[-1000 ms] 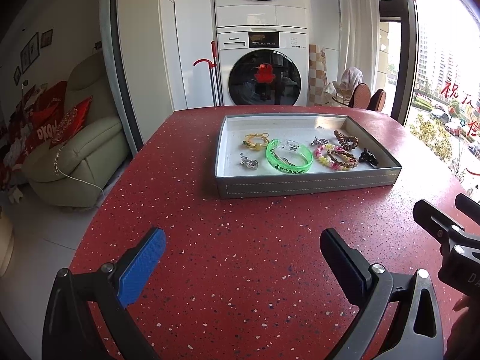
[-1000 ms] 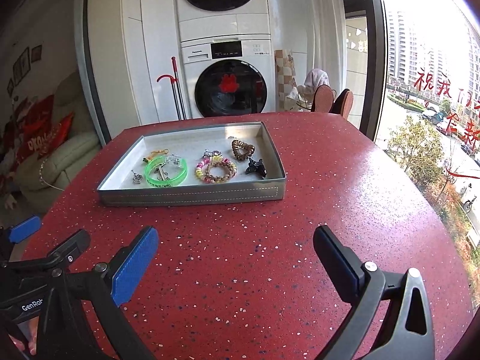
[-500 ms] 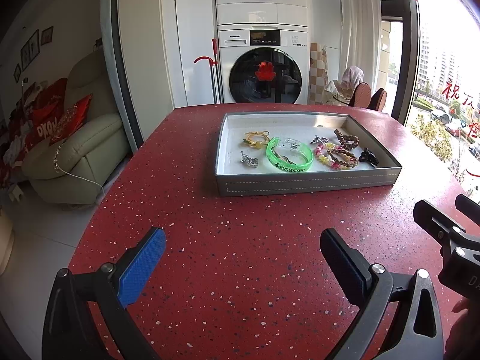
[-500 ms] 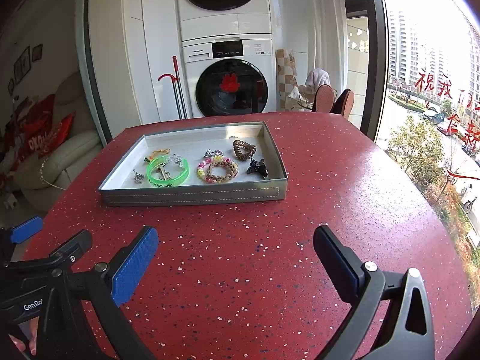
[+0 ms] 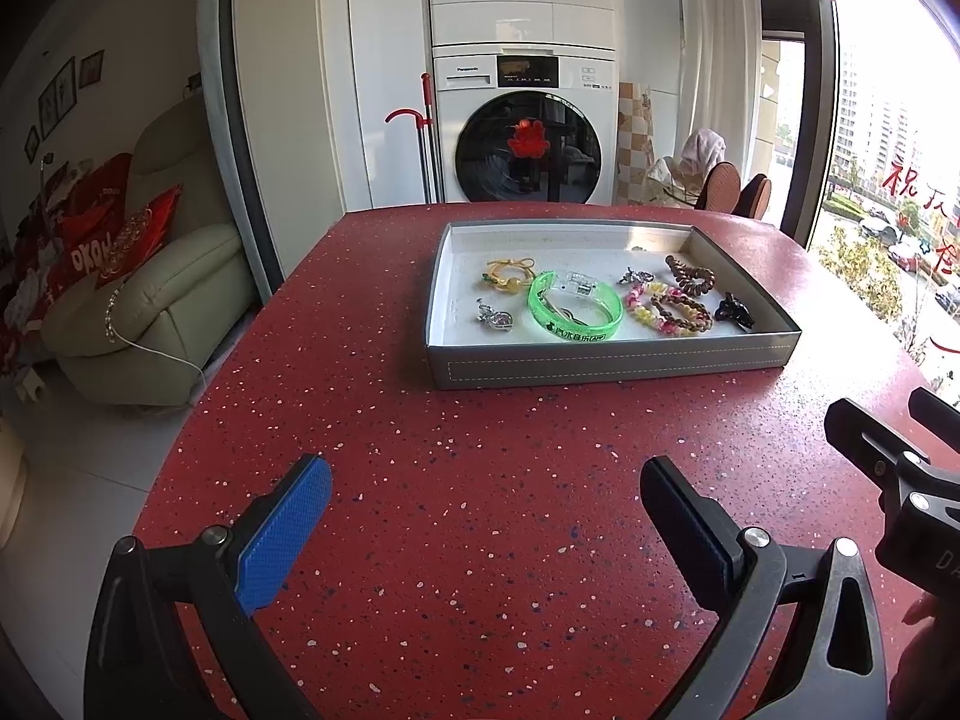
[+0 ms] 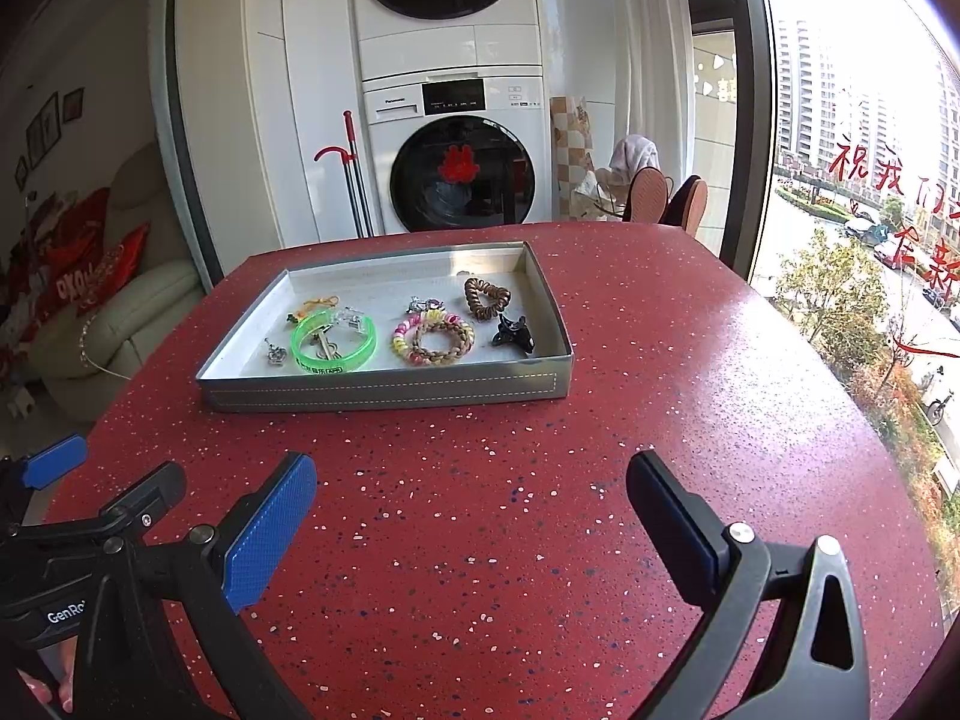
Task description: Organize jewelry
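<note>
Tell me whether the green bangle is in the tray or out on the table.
In. The green bangle lies flat on the white floor of the grey tray, inside its walls, among the other pieces.

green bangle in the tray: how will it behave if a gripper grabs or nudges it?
The green bangle looks like a smooth, translucent plastic hoop, so probably stiff, light and somewhat slippery between the pads. It lies flat in the tray, so a push would likely slide it, not roll it. A metal piece lies inside the ring and may get dragged along.
</note>
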The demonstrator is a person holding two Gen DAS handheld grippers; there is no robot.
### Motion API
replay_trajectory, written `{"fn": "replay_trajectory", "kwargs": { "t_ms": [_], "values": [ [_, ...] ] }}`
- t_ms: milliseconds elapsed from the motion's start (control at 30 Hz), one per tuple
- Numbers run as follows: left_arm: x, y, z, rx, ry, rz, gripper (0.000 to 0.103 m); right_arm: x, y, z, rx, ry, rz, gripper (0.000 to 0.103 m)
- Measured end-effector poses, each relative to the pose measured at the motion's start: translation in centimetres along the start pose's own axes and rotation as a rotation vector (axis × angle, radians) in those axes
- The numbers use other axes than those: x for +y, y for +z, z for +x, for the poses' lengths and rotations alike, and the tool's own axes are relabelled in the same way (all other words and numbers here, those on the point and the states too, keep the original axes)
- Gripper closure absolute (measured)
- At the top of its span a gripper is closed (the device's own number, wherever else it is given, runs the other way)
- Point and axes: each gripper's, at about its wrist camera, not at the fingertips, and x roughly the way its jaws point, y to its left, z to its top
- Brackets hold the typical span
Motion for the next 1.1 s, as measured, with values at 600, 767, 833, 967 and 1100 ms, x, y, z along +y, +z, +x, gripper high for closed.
{"fn": "replay_trajectory", "kwargs": {
  "t_ms": [600,767,833,967,1100],
  "values": [
    [-0.03,0.00,-0.01,0.001,-0.001,0.000,0.000,-0.04,0.00,-0.07,-0.001,0.001,-0.001,0.000],
    [-0.17,0.00,-0.07,0.001,-0.003,0.002,0.000,0.01,0.03,-0.11,0.000,0.003,-0.003,0.000],
    [-0.17,0.00,-0.06,0.001,-0.004,0.001,0.000,0.09,0.11,-0.15,0.001,0.004,-0.004,0.000],
    [-0.21,0.06,-0.10,0.003,-0.007,-0.001,0.000,0.13,0.08,-0.15,0.002,0.002,-0.004,0.000],
    [-0.24,0.08,-0.09,0.002,-0.007,-0.002,0.000,0.17,0.08,-0.16,0.001,0.003,-0.005,0.000]
  ]
}}
